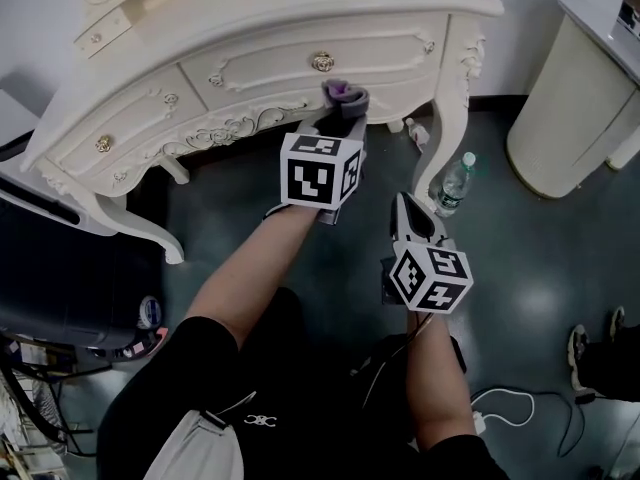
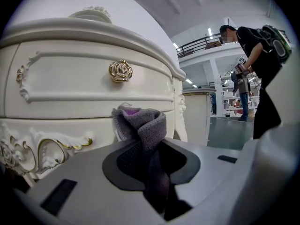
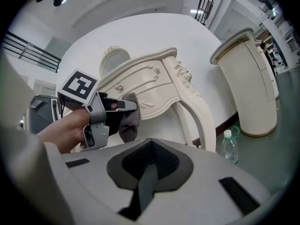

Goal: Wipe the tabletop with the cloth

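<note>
Cloth (image 2: 140, 123) pinched in left gripper (image 2: 154, 172), near dressing table's (image 1: 270, 63) drawer front.
Jaws clamped narrow on it; cloth bunch juts forward along them. Right gripper (image 3: 146, 182) closed, empty.

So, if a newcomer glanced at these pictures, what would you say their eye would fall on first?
Probably the ornate white dressing table with gold knobs, filling the top of the head view. Next, the grey-purple cloth clamped by the left gripper, close to a drawer front. The right gripper hangs lower, jaws together and empty, near a water bottle on the floor.
</note>
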